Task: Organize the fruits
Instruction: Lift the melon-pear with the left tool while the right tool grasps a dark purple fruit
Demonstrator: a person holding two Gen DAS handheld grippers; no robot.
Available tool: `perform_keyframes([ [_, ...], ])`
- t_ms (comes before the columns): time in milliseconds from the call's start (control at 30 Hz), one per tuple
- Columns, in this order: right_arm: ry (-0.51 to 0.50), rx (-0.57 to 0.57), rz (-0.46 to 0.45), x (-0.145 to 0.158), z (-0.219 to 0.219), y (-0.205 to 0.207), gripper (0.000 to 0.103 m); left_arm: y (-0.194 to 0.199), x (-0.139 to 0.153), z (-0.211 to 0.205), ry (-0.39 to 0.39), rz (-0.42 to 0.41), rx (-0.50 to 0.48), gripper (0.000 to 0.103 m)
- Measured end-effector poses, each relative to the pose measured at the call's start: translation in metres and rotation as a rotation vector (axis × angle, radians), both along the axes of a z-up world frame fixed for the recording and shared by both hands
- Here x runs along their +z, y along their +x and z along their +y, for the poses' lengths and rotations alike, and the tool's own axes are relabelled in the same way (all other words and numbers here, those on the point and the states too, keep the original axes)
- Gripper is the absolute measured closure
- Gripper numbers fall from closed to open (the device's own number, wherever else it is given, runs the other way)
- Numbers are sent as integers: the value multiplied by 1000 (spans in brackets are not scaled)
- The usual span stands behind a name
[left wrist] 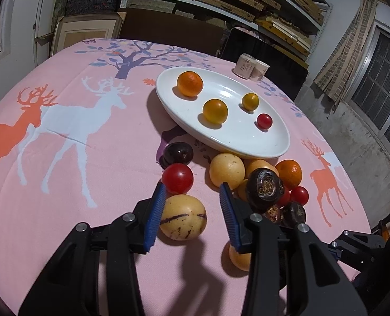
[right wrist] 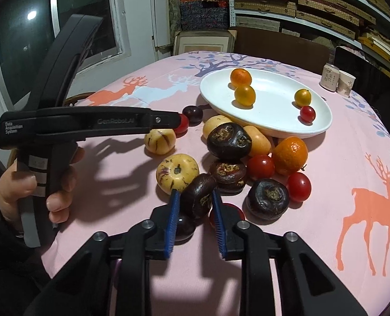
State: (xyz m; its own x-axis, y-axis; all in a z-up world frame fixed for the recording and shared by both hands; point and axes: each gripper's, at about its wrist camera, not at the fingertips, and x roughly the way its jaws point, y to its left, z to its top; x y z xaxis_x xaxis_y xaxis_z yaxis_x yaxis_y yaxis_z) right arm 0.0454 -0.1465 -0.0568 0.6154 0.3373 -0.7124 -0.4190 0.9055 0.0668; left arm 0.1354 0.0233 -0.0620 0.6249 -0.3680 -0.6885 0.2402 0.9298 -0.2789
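**Fruits heaped beside a white plate, one dark piece clamped in the right gripper**

Fruits lie in a loose heap on the pink deer-print tablecloth, just in front of the near rim of the white oval plate. Four pieces already sit on the plate: an orange mandarin at the far end, a yellow-orange fruit just in front of it, a smaller yellow one and a small red tomato toward the right.

The right gripper is clenched on a dark brown, flattened fruit; both blue pads press against its sides, and it is tilted on edge. Just beyond it lie two more dark brown fruits, one stacked above the other, and a fourth sits to the right. Red tomatoes, a second mandarin and pale yellow fruits fill the rest of the pile.

The left gripper hangs over the left side of the heap with its jaws apart. A pale yellow fruit with purple streaks lies between the blue pads; it sits close against the left pad, while a clear gap separates it from the right pad. A red tomato and a dark purple fruit lie just ahead of it. In the right wrist view, a hand grips the handle of this left tool.

Two paper cups stand at the far right of the table, well apart from the fruit.
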Motion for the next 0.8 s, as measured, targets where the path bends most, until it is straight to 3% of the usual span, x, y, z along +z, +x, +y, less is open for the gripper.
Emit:
perform_keyframes([
  [100, -4, -8, 17, -1, 2, 6, 77, 2, -2, 2, 10, 16, 12, 62],
  [167, -28, -16, 27, 0, 7, 11, 69, 4, -4, 5, 2, 31, 21, 62],
  [333, -58, -29, 27, -3, 13, 15, 78, 3, -5, 4, 11, 33, 22, 62],
  [467, 77, -81, 17, 5, -12, 14, 78, 4, -7, 1, 31, 44, 14, 56],
  [533, 244, -128, -3, 14, -47, 14, 78, 6, -9, -1, 53, 60, 18, 56],
  [600, 283, -140, 2, 15, -56, 16, 78, 9, -12, -1, 83, 80, 48, 53],
  [667, 321, -159, 13, 11, -68, 19, 78, 11, -14, -1, 100, 93, 63, 44],
  [733, 337, -165, 23, 5, -72, 20, 78, 14, -18, -8, 140, 110, 44, 37],
  [800, 359, -160, 38, -1, -72, 22, 78, 13, -18, -20, 195, 101, 17, 36],
])
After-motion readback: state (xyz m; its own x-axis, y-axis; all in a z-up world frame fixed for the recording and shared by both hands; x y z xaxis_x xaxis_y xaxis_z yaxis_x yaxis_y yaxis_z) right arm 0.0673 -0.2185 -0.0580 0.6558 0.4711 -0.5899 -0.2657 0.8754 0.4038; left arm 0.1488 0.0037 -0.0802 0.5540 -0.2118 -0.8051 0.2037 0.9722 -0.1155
